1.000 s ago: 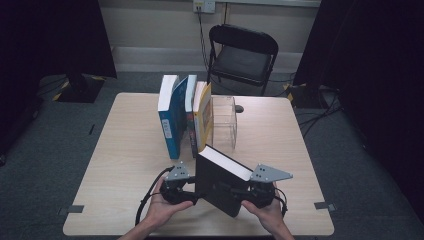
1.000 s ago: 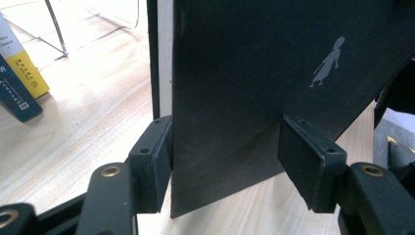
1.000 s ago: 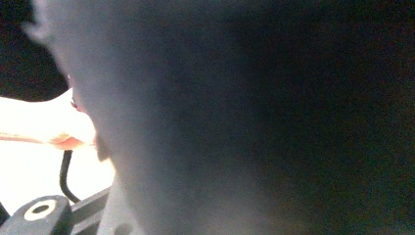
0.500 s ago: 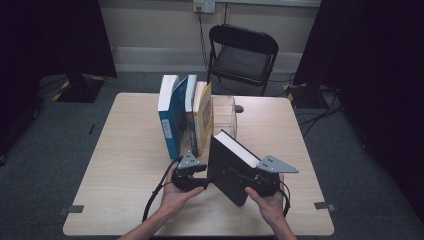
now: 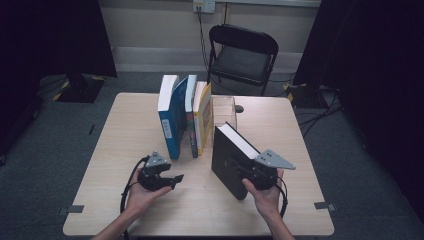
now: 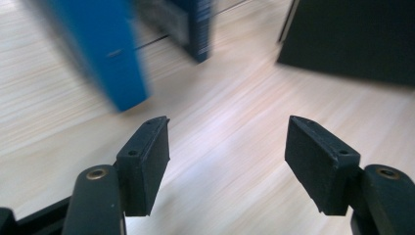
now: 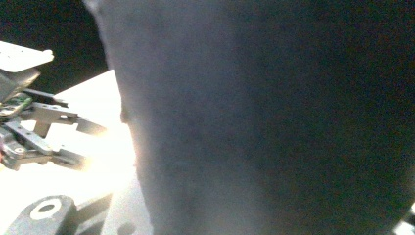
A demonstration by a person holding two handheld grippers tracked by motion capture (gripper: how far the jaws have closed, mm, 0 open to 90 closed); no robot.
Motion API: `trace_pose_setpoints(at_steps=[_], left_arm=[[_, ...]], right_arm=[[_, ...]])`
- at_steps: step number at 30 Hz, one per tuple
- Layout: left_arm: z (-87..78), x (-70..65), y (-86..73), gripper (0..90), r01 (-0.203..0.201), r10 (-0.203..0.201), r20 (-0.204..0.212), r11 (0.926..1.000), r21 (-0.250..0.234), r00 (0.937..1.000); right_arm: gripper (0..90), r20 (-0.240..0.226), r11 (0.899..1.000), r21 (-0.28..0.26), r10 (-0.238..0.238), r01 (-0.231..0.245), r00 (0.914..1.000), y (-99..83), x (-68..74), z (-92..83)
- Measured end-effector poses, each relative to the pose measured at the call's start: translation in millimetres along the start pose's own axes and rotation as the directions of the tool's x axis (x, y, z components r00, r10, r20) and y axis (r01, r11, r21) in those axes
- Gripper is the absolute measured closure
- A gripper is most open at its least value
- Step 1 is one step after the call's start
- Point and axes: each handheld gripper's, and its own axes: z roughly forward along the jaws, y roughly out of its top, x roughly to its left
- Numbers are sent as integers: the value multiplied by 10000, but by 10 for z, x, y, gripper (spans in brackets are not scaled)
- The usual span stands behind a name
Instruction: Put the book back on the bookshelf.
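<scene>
A thick black book (image 5: 231, 159) stands upright on its edge at the front right of the wooden table (image 5: 130, 125). My right gripper (image 5: 250, 176) is shut on its near lower edge, and up close in the right gripper view the black book (image 7: 274, 117) is a dark, blurred cover. My left gripper (image 5: 174, 179) is off to the book's left and apart from it. Its jaws have just been opening and stand open over bare wood (image 6: 227, 132), with nothing between them. Ahead of them I see the blue book (image 6: 117, 58) and the black book (image 6: 352, 39).
A row of upright books stands mid-table: a white and blue one (image 5: 170, 117), a dark blue one (image 5: 190, 117), a yellow one (image 5: 203, 120). A clear plastic stand (image 5: 224, 110) is just right of them. A black chair (image 5: 242, 55) is behind the table.
My left gripper has let go of the black book and moved left, away from it. The book has gone from leaning to upright, held by the right gripper alone.
</scene>
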Motion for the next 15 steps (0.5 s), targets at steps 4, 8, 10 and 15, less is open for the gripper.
trace_pose_setpoints(at_steps=[4, 8, 10, 15], left_arm=[[-32, 157, -156, 334, 636, -632, -390, 9979, 75, 9972], [12, 211, -235, 308, 665, -630, -533, 9956, 663, 9966], [39, 219, -258, 281, 447, -409, -587, 9968, 660, 9974], [63, 197, -263, 277, -104, 171, -928, 9973, 725, 9955]], right_arm=[[532, 326, 9998, -131, 134, -130, 9994, 15, -39, 81], [531, 371, 9997, -162, 164, -158, 9992, -1, -76, 87], [528, 248, 9998, -93, 151, -149, 9996, -21, -76, 68], [521, 149, 9997, 186, 157, -160, 9998, -66, -84, -5]])
